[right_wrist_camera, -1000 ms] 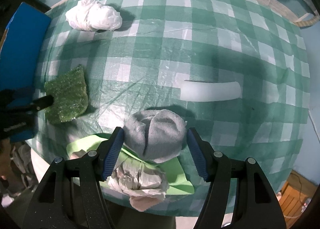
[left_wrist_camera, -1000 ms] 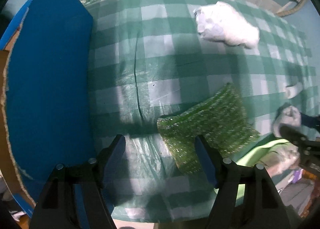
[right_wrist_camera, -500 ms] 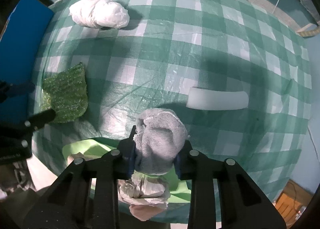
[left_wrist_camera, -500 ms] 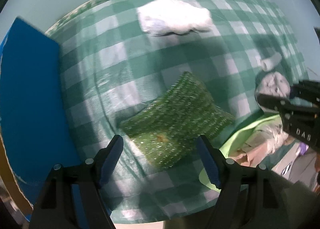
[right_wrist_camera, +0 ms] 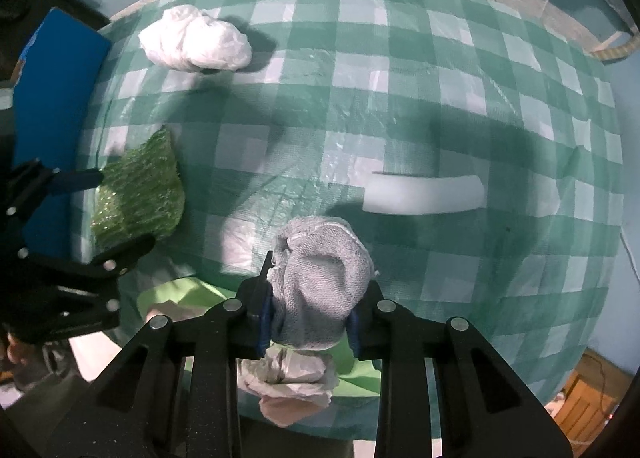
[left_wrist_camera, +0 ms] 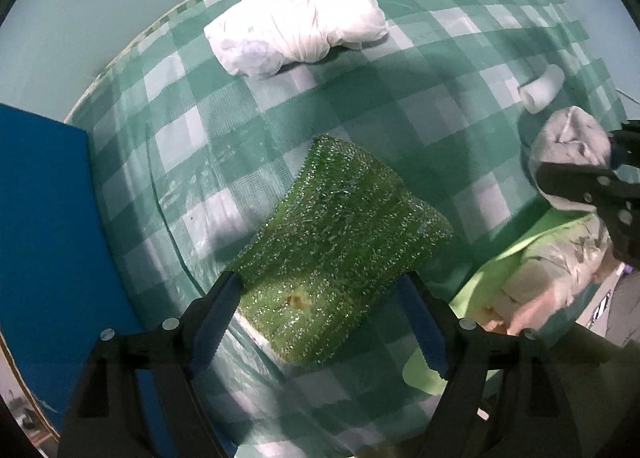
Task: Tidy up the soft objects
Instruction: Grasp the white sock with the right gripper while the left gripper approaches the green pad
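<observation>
Right gripper point(right_wrist_camera: 310, 312): jaws clamped on grey cloth point(right_wrist_camera: 320, 278). Left gripper point(left_wrist_camera: 320, 318): jaws wide, straddling green scouring pad point(left_wrist_camera: 340, 258) on checked surface point(right_wrist_camera: 400, 98).

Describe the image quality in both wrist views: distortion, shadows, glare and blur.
Left wrist view: strong fisheye bowing of the checked tablecloth, dark vignette corners, soft blur at lower right, sparkle on the green scrubber. Right wrist view: same bowing, broad soft shadows across the tablecloth, sheen on its plastic surface, grey cloth in the right gripper fairly sharp.
</observation>
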Demonstrator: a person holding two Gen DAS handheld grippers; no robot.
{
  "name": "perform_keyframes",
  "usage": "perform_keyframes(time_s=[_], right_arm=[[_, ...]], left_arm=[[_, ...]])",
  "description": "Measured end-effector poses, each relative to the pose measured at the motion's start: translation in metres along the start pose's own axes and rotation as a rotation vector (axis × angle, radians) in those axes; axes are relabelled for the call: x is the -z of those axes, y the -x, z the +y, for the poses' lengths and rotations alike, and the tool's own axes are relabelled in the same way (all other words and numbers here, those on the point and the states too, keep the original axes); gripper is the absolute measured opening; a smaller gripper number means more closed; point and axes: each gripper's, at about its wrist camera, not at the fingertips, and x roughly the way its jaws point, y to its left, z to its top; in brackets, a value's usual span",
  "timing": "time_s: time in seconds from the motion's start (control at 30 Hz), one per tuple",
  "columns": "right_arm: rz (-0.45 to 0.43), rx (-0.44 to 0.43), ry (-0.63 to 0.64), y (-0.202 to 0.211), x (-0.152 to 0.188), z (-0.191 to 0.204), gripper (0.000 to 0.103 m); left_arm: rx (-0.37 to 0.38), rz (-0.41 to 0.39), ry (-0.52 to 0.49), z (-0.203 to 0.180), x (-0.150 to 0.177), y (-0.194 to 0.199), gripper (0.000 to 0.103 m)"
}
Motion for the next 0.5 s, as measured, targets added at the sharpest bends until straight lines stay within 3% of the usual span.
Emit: perform_keyframes(time_s=[0.17, 0.27, 0.37, 0.43, 0.5], right_arm=[[-0.014, -0.001, 0.022, 0.011, 0.009, 0.002, 0.027], [-0.02, -0.005, 0.021, 0.017, 0.01, 0.003, 0.027], [-0.025, -0.01, 0.022, 0.024, 0.011, 0.003, 0.027], [-0.03, -0.012, 0.025, 0.027, 0.012, 0.004, 0.027], [-0.035, -0.014, 0.029, 0.027, 0.015, 0.006, 0.027]], left_arm=[[0.001, -0.009, 0.01, 0.001, -0.006, -0.001, 0.082], [-0.003, -0.014, 0.015, 0.004, -0.006, -0.001, 0.071], [-0.01, -0.029, 0.008, 0.005, -0.004, 0.003, 0.053], [-0.02, -0.037, -0.002, 0.007, -0.002, 0.005, 0.033], [-0.035, -0.037, -0.006, 0.011, 0.002, 0.009, 0.022]])
